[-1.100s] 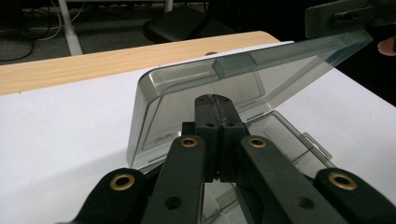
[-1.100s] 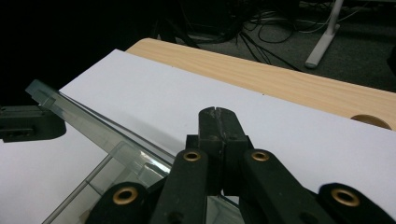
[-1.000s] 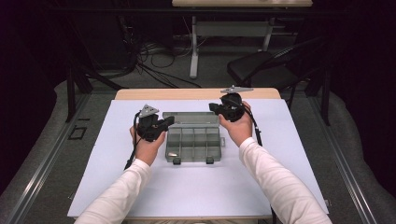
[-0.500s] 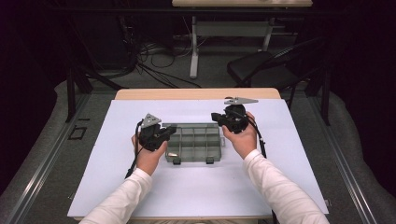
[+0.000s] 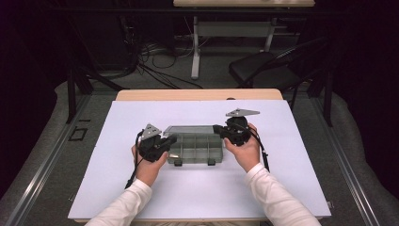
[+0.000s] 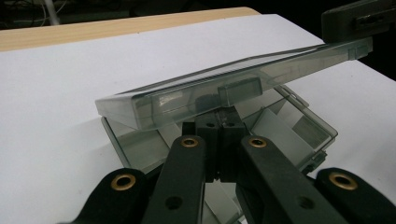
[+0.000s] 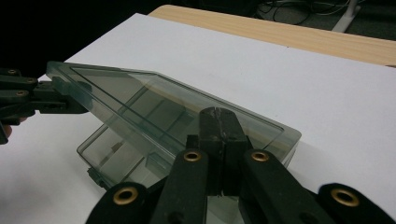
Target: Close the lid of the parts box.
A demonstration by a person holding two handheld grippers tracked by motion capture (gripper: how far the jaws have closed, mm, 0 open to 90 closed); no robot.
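left gripper [image 5: 164, 142]: jaws closed, tips pointing inward | right gripper [image 5: 220, 129]: jaws closed, tips pointing inward

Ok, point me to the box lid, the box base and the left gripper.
box lid [image 7: 154, 105], right gripper view, on its clear flat panel.
box base [image 5: 197, 147], high view, on the divided compartments.
left gripper [image 6: 219, 122], left gripper view, between its closed fingers' tips.

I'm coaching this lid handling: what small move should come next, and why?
Probably ease both grippers down together so the lid settles onto the compartment box. The lid stands tilted above the base, and the shut left gripper and shut right gripper each sit at one of its ends.
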